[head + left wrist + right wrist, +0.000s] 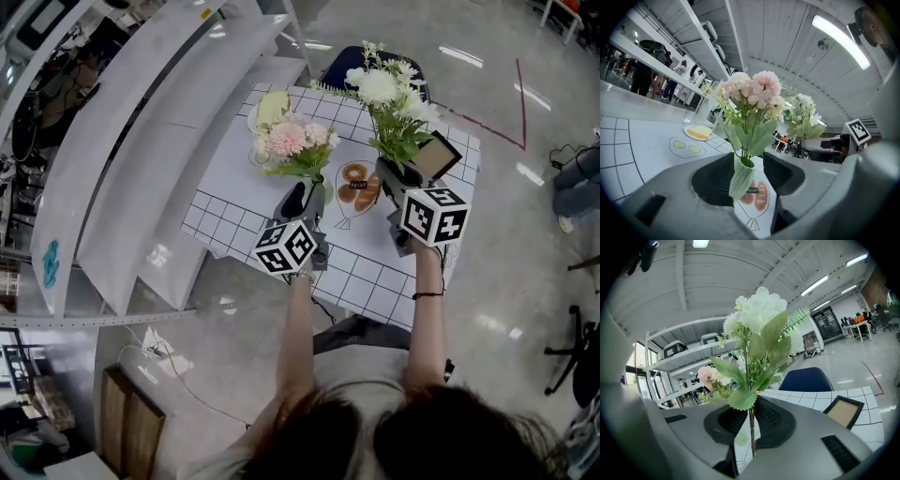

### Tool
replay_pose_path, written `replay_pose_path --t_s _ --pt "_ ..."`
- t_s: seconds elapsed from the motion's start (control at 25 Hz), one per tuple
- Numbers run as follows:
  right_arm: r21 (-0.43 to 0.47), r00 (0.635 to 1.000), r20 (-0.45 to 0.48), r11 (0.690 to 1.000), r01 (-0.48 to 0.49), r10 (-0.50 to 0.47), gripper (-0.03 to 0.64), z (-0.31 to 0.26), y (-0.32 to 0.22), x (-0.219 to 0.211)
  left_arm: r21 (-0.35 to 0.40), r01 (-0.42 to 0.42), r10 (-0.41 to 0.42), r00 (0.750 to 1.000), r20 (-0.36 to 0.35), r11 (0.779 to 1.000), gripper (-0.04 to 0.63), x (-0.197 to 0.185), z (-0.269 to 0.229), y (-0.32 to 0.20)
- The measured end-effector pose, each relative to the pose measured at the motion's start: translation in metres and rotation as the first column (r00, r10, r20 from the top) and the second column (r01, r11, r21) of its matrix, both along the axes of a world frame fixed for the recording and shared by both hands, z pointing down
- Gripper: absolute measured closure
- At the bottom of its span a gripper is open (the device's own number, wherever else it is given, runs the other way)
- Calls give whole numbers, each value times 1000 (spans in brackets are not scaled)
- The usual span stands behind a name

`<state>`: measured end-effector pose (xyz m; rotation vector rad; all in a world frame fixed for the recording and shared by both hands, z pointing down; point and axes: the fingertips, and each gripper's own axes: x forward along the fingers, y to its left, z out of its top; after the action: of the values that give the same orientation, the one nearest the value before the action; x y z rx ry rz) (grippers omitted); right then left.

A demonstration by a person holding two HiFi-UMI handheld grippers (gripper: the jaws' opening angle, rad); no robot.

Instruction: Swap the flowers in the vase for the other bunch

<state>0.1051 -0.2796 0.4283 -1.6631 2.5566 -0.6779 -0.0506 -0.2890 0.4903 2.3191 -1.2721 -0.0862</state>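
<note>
A bunch of pink flowers (289, 139) (752, 91) stands upright in a pale green ribbed vase (741, 176) on the grid-patterned tablecloth (230, 192). My left gripper (305, 200) (746, 160) is open, its jaws on either side of the vase, with a gap on the right side. My right gripper (392, 184) (751, 414) is shut on the thin stem (751, 430) of a white bunch (386, 92) (757, 310) with green leaves. It holds that bunch upright above the table, to the right of the vase.
At the back of the table lies a plate with something yellow (269, 108) (699, 133). A dark-framed board (434, 156) (843, 411) lies at the right. A blue chair (361, 64) (806, 379) stands behind the table. White shelves (141, 141) run along the left.
</note>
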Motion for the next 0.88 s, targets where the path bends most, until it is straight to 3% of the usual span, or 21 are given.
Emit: replay_pose_path --t_s 0.44,0.88 --pt "-12 1000 8 1000 -11 11 572 9 -5 8 26 -25 22 993 113 999 360 10 11 -10" --pt "-26 1000 10 1000 -16 16 572 18 -6 14 57 7 -14 993 118 998 359 13 9 -22"
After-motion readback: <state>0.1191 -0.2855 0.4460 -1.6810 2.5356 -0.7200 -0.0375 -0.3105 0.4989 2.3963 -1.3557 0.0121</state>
